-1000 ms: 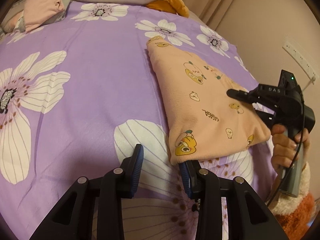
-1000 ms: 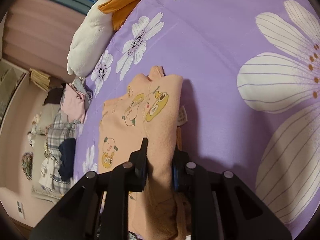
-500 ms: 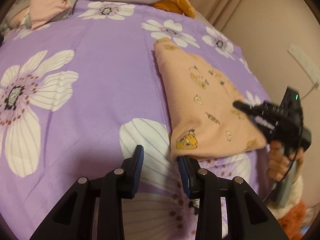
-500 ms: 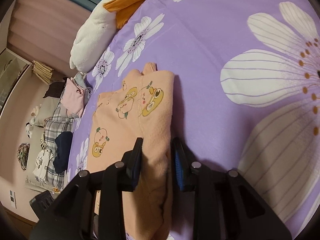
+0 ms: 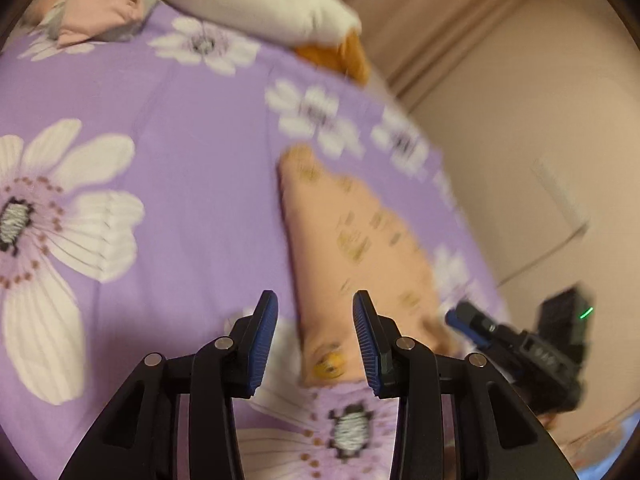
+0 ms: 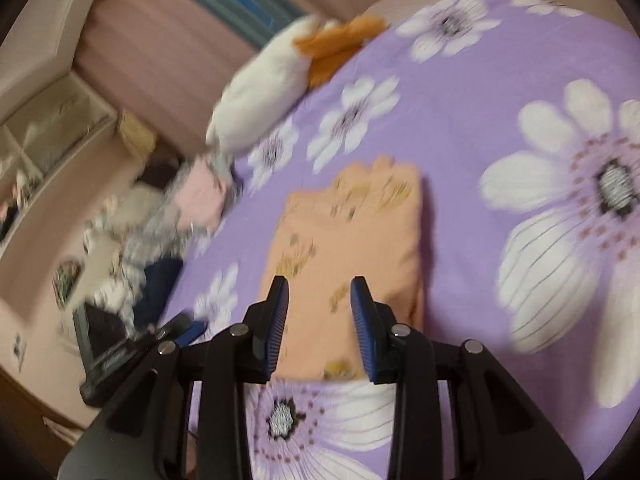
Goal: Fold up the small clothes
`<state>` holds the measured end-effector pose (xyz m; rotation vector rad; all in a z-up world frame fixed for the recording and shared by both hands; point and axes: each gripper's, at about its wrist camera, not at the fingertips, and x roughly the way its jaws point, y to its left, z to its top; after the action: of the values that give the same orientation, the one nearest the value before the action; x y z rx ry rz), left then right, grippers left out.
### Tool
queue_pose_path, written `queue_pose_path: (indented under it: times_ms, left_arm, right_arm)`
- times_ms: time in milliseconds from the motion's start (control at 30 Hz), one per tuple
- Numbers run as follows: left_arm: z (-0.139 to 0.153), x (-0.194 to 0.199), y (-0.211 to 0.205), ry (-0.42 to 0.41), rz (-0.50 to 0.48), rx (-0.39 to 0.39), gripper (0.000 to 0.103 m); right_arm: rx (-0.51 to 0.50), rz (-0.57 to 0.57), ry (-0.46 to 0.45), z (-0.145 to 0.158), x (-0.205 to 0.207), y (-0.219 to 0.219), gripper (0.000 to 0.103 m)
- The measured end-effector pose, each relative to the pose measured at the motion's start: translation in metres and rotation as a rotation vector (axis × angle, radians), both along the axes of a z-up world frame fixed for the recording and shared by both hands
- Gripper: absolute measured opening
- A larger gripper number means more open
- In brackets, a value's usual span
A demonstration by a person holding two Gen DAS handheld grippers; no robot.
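Purple floral bedspread (image 6: 460, 128) under folded peach garment (image 6: 348, 240), pink walls.

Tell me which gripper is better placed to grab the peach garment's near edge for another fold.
Probably the right gripper: open, with the near edge of the peach garment centred between its fingers. The left gripper faces only a corner.
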<state>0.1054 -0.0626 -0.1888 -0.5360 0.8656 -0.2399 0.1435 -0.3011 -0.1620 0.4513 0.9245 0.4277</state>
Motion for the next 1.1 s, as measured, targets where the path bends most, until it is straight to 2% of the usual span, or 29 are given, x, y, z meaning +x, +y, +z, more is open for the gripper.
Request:
queue_pose_path:
  times_ms: [67,100,133,200,367,533,700,767,933,1033,1100]
  left_arm:
    - [-0.023,0.013,-0.026,0.125,-0.052,0.083,0.037]
    - [-0.03,0.014,-0.03,0.157,-0.061,0.088,0.037]
    - [-0.037,0.013,-0.034,0.158,-0.057,0.095,0.037]
    - [-0.034,0.008,-0.039,0.122,-0.058,0.143,0.037]
    - [-0.035,0.001,-0.04,0.121,-0.063,0.159,0.037]
    - [-0.033,-0.002,-0.042,0.113,-0.066,0.187,0.037]
    - [-0.034,-0.002,-0.045,0.103,-0.066,0.224,0.037]
    - [-0.034,-0.003,-0.047,0.099,-0.066,0.231,0.037]
    - [-0.034,-0.001,-0.048,0.101,-0.068,0.243,0.038]
    - [-0.033,0.004,-0.05,0.105,-0.074,0.244,0.038]
    - [-0.03,0.006,-0.045,0.103,-0.072,0.213,0.038]
  right_arm:
    - [-0.16,0.001,0.033,-0.013,0.006,0.016,0.031]
    - [-0.209,-0.002,0.049,-0.021,0.009,0.018,0.028]
    - [-0.224,-0.006,0.061,-0.025,0.011,0.017,0.027]
    - [-0.18,-0.015,0.061,-0.025,0.012,0.008,0.027]
    - [-0.053,-0.008,0.033,-0.014,-0.004,-0.01,0.032]
    - [-0.225,0.012,0.096,-0.031,-0.003,0.007,0.028]
    - [-0.343,0.036,0.052,-0.03,-0.005,0.021,0.029]
    - [-0.329,0.024,0.05,-0.028,-0.004,0.019,0.029]
    - [-0.213,-0.007,-0.005,-0.012,0.008,0.006,0.03]
    - [-0.166,-0.027,0.004,-0.009,0.036,0.007,0.03]
    - [-0.147,-0.025,0.04,-0.014,0.055,0.012,0.029]
